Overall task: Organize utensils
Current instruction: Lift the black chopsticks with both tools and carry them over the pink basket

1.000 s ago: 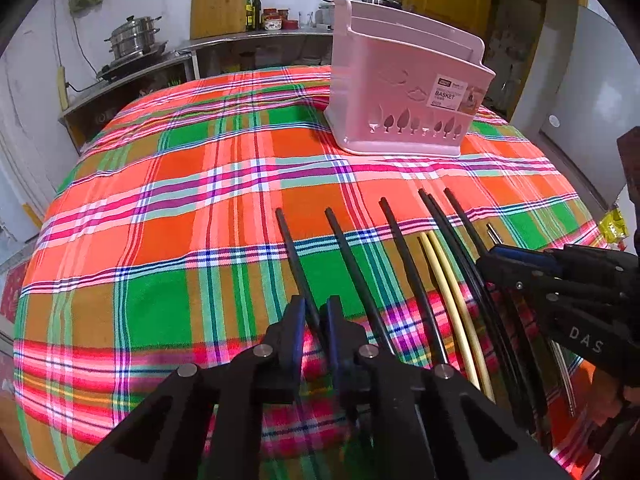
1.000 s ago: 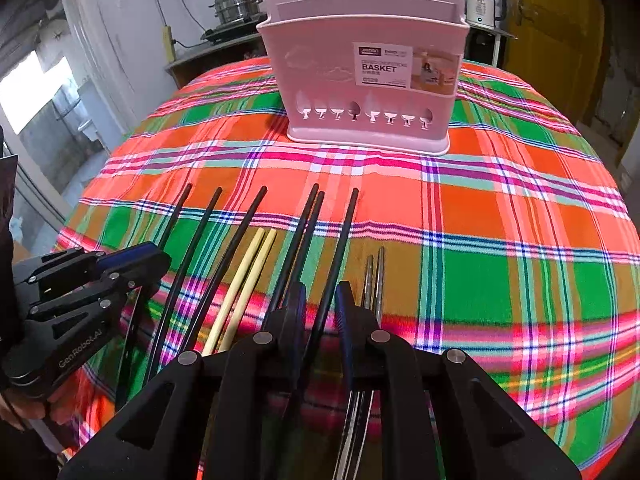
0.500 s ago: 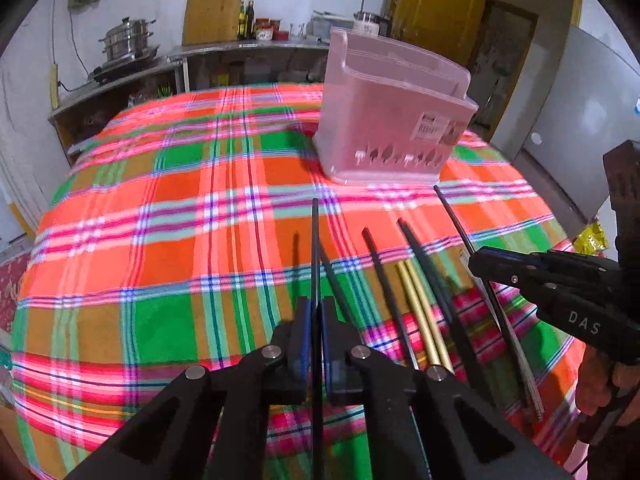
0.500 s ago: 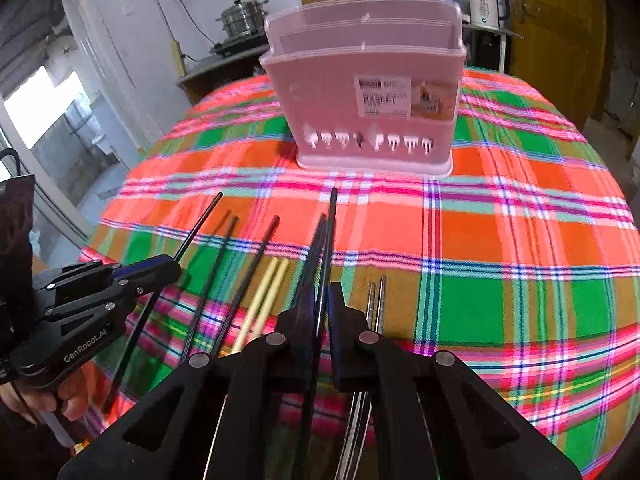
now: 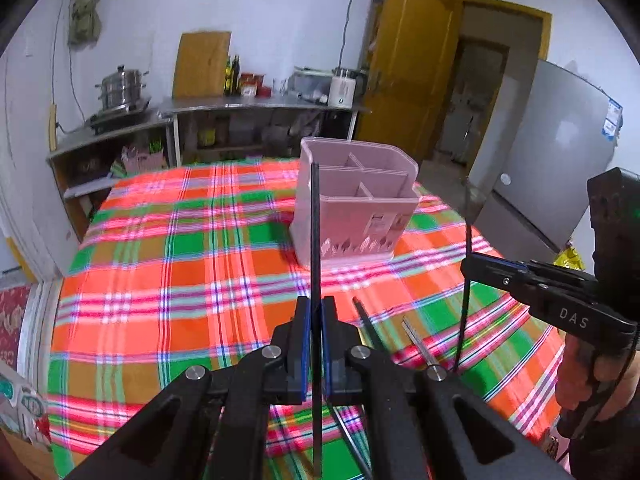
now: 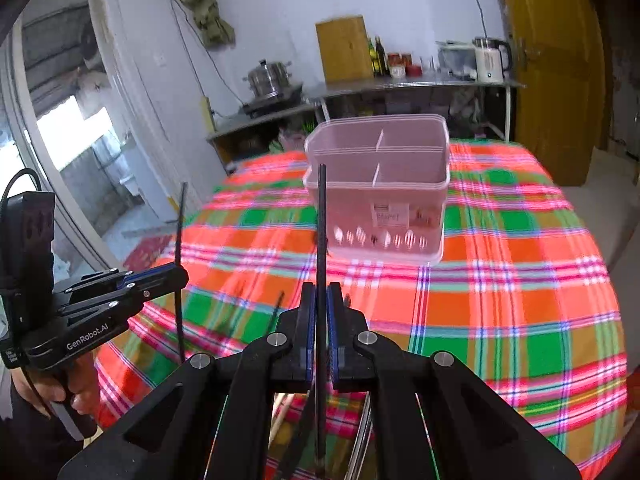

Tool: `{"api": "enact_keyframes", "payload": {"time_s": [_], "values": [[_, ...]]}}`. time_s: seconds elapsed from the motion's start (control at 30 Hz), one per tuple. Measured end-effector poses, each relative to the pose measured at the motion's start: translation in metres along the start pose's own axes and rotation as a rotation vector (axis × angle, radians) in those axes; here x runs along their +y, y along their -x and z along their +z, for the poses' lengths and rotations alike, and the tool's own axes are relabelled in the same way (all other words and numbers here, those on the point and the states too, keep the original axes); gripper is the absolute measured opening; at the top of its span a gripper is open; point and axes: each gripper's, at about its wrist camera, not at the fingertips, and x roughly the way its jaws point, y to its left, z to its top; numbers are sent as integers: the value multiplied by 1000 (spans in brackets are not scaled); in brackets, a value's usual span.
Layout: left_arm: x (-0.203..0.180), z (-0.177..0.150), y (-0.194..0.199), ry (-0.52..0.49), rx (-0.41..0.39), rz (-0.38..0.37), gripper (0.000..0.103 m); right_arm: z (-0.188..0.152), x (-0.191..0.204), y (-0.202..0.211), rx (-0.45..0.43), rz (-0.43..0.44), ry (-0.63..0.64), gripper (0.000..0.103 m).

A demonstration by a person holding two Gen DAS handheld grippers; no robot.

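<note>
**Two chopsticks up, one basket waiting**

Two grippers each carry a single black chopstick, both lifted clear of the plaid tablecloth [image 5: 168, 288]. The left gripper [image 5: 315, 332] is clamped tight on its black chopstick [image 5: 315, 232], which stands nearly upright between the pads. The right gripper [image 6: 320, 320] pinches the other black chopstick [image 6: 321, 232] the same way, and it too rises straight ahead of the camera.

The pink basket [image 6: 384, 196] sits further back on the table, well apart from both tools, its dividers marking out open compartments. More chopsticks remain on the cloth near the table's front edge [image 5: 366, 322], though motion blur makes it hard to count them or tell their kinds.

The step in hand looks like carrying both sticks to the basket. To do it well, each stick should be brought over one compartment with its lower end above the rim before the tool descends. Both sticks should probably share a compartment, since they match. Entering one at a time would keep the tools from crowding. Release only once the tip is inside the walls, or the stick may tip out.
</note>
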Motion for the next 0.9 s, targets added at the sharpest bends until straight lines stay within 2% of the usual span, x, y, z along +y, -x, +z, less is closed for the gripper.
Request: {"api": "enact_keyframes", "payload": {"time_s": [0.2,0.47,0.9], "values": [[-9,19,13,-9,-41,-14,5,10,2,21,-60,-5,6,5],[-14,47,11,-3,-62,-44,5,24,-12,28,-103,1,-24,5],[-4,128,-9,82,-141,-107,5,85,-32,34,-228,-4,-77,5]]}}
